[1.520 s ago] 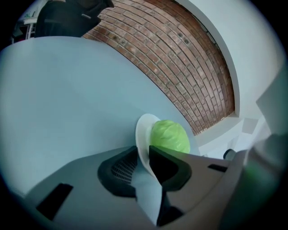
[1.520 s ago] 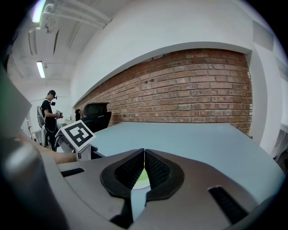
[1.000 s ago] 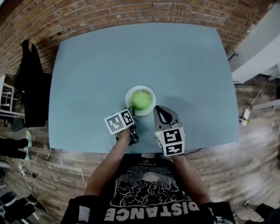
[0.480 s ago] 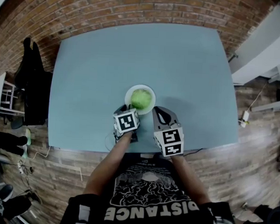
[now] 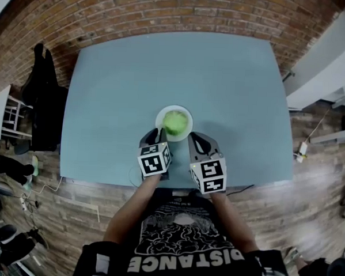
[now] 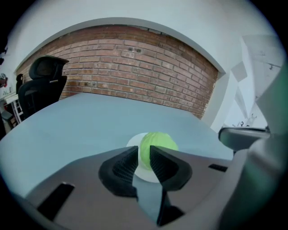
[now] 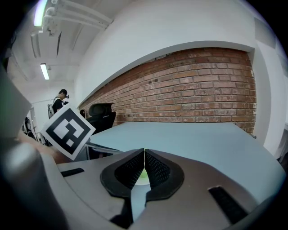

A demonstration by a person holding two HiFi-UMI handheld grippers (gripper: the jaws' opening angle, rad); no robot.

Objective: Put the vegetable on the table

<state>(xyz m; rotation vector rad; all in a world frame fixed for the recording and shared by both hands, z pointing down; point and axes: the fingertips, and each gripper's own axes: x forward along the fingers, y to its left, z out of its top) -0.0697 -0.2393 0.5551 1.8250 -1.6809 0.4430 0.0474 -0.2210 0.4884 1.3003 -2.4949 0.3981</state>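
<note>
Cabbage (image 5: 174,122) on plate (image 5: 188,114); left gripper (image 6: 142,152) slightly parted, seen only own view.

Seen along the left tongs (image 6: 143,150), the lower half of the green vegetable (image 6: 156,143) sits behind the dark jaws. Most of its white plate (image 6: 133,143) is covered as well. Along the right tongs (image 7: 144,155), only a thin green sliver shows in the slit where the jaws meet; the rest is blocked. From above, the person's forearms (image 5: 136,200) cover part of the counter's (image 5: 105,102) near edge. A figure (image 7: 58,101) far off by the wall is too small to make out.
</note>
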